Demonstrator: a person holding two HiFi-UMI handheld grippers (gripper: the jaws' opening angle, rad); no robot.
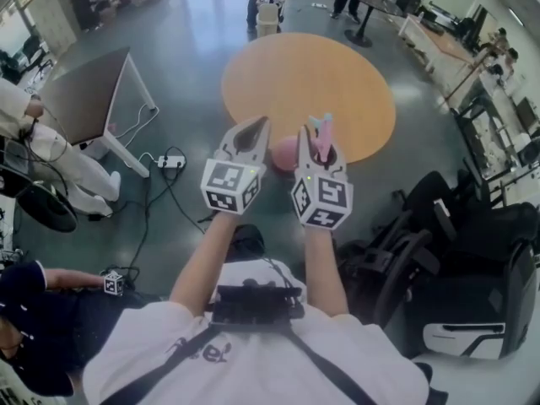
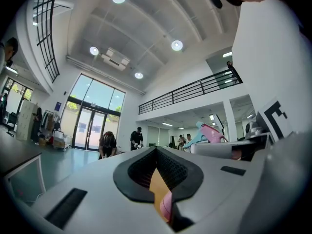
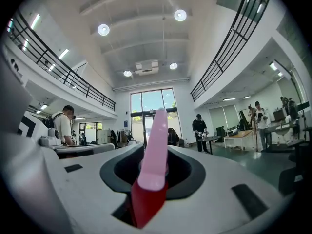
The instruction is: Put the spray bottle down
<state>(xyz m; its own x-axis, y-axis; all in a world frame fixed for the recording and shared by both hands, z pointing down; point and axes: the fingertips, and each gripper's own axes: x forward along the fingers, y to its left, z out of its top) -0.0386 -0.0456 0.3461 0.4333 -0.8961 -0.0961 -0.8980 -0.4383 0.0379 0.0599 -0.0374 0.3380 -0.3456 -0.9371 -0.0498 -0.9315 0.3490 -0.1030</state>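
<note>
Right claw [image 1: 321,152] is clamped on the pink spray bottle [image 1: 320,131], held in the air at the near edge of the round tabletop [image 1: 337,74]. Left claw [image 1: 251,133] is pinched closed and empty. Looks like the carry stage. Next it needs to go forward, lower, then release.

The head camera looks steeply down from overhead, close above the left gripper [image 1: 256,125] and right gripper [image 1: 321,142], with the round bench [image 1: 337,74] at 12 o'clock. Each gripper camera sits just behind its own fingers [image 2: 87,179], facing level outward. Both take in the glass entrance [image 2: 95,126] and balcony railing [image 2: 195,89]; the spray bottle [image 3: 155,150] shows in all three views.
</note>
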